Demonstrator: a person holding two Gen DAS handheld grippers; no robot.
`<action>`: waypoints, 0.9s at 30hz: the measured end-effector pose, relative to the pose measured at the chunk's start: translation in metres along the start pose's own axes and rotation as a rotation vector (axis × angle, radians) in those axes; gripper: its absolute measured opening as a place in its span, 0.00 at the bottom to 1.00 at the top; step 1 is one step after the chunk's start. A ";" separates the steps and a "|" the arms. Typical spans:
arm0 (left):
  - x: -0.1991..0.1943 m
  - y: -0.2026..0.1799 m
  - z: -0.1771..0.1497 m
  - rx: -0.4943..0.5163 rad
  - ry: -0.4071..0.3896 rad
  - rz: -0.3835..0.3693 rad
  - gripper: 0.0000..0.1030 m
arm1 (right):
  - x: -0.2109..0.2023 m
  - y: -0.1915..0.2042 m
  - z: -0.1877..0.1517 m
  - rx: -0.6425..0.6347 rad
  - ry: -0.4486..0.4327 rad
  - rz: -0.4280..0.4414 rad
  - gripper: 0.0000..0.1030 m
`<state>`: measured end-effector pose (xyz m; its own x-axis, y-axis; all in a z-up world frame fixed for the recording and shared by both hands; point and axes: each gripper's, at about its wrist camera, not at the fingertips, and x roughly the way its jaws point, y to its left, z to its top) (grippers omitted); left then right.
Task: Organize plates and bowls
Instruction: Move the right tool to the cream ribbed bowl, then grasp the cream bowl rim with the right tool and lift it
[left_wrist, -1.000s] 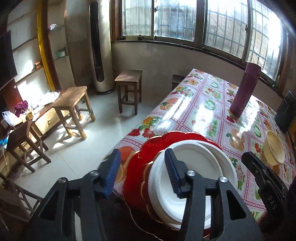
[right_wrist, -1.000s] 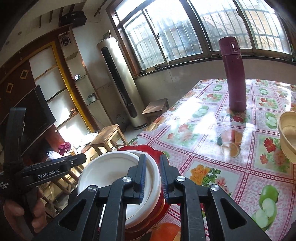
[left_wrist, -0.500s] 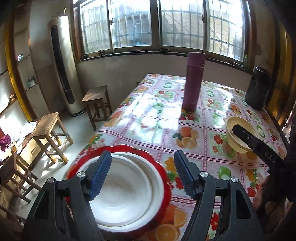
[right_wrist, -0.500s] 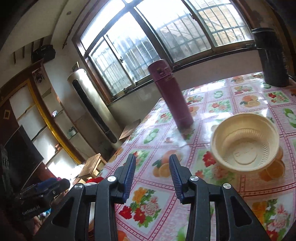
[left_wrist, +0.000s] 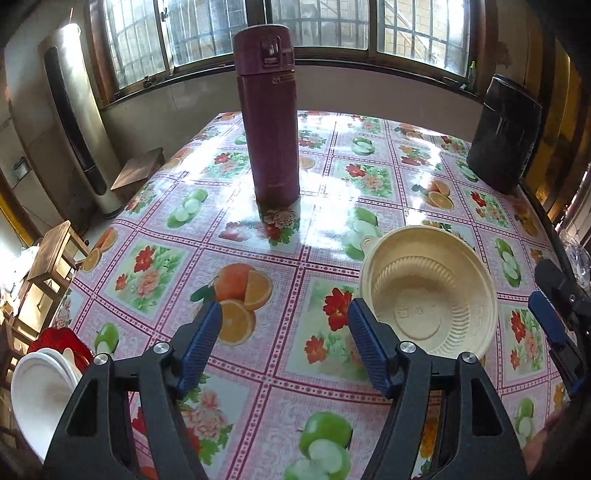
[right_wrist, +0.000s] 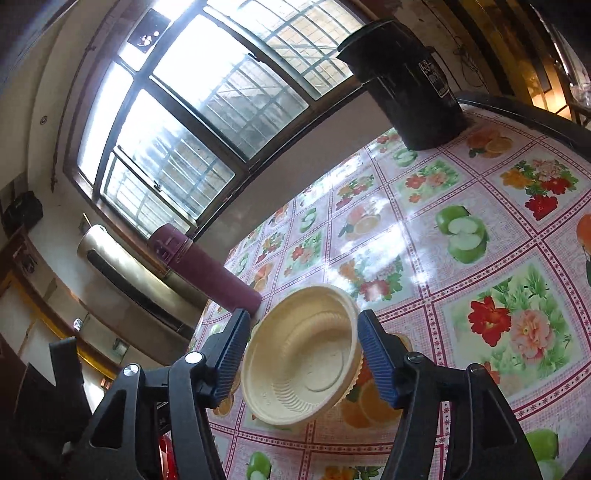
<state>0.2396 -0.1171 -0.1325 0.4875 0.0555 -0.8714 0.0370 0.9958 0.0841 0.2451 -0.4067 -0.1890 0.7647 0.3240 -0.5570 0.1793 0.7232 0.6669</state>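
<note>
A cream ribbed bowl (left_wrist: 428, 291) stands upright on the flowered tablecloth, just right of my left gripper (left_wrist: 284, 332), which is open over bare cloth. In the right wrist view the bowl (right_wrist: 295, 362) lies between the blue pads of my right gripper (right_wrist: 303, 332). Its jaws are opening and neither pad presses on the rim. My right gripper (left_wrist: 550, 325) also shows at the right edge of the left wrist view, beside the bowl. A stack of white plates (left_wrist: 40, 384) on a red plate (left_wrist: 55, 339) sits at the table's near left corner.
A tall maroon flask (left_wrist: 267, 110) stands mid-table beyond the grippers, and a black container (left_wrist: 504, 133) at the far right corner. The table (left_wrist: 369, 177) ends under the windows. Wooden stools (left_wrist: 51, 254) and a floor-standing air conditioner (left_wrist: 74, 110) are off to the left.
Both grippers swung right, away from the plate stack and over to the cream bowl. The right jaws went from nearly shut to wide; the left jaws widened too.
</note>
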 end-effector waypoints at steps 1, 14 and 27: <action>0.006 -0.004 0.002 -0.006 0.010 -0.003 0.68 | 0.002 -0.001 0.002 -0.004 0.000 -0.001 0.65; 0.029 -0.022 0.008 -0.035 0.000 -0.027 0.68 | 0.027 -0.014 0.003 0.000 -0.013 -0.069 0.69; 0.051 -0.025 0.003 -0.020 0.047 -0.070 0.68 | 0.044 -0.018 -0.003 0.010 0.035 -0.086 0.68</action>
<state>0.2666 -0.1393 -0.1772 0.4427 -0.0110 -0.8966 0.0519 0.9986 0.0133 0.2736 -0.4043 -0.2268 0.7243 0.2822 -0.6291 0.2497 0.7431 0.6209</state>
